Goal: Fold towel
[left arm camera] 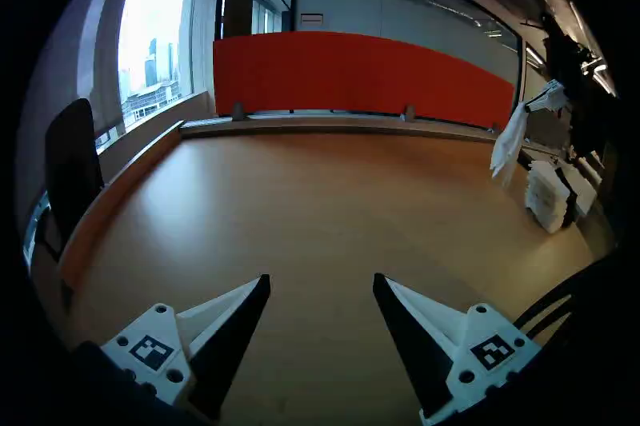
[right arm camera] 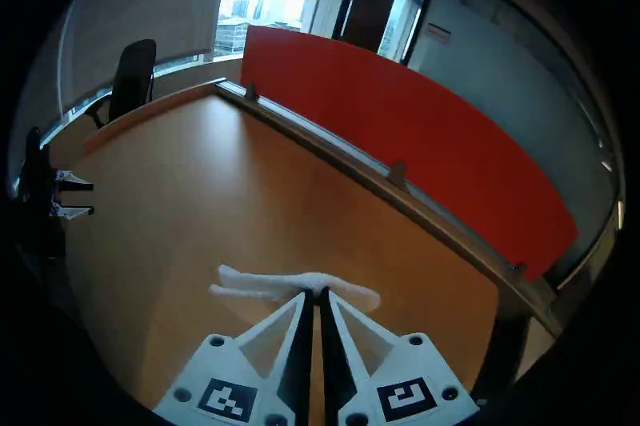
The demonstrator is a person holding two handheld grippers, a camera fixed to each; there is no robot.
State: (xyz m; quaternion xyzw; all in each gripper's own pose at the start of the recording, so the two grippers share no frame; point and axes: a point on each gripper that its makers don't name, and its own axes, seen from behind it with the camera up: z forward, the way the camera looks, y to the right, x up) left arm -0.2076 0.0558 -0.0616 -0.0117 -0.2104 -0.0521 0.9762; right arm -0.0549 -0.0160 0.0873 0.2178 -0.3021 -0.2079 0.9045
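Left gripper (left arm camera: pixel 320 278): fingers are standing wide open, gripping nothing, just hovering over bare wooden worktop (left arm camera: pixel 320 202).

Right gripper (right arm camera: pixel 318 294): fingers are pinching nearly closed on the white towel (right arm camera: pixel 264 282). In the right gripper view only a thin slit is showing between them, and the cloth is bunching across the tips and sticking out to both sides.

Left gripper view is showing that same right gripper (left arm camera: pixel 552 96) far off on the right, raised above the worktop. The towel (left arm camera: pixel 507 148) is hanging down from it in a loose drape, and its lower end is looking clear of the surface.

A stack of folded white cloths (left arm camera: pixel 550 196) is sitting just below and beside the hanging towel, by the worktop's right edge. Can't tell whether it's resting on the worktop itself.

Right gripper view is catching my left gripper (right arm camera: pixel 90 197) at the far left edge, fingers apart, well away from the towel.

A red divider panel (left arm camera: pixel 360 74) is running along the worktop's far edge. A black office chair (left arm camera: pixel 72 162) is standing past the left side, under the window (left arm camera: pixel 156 42).
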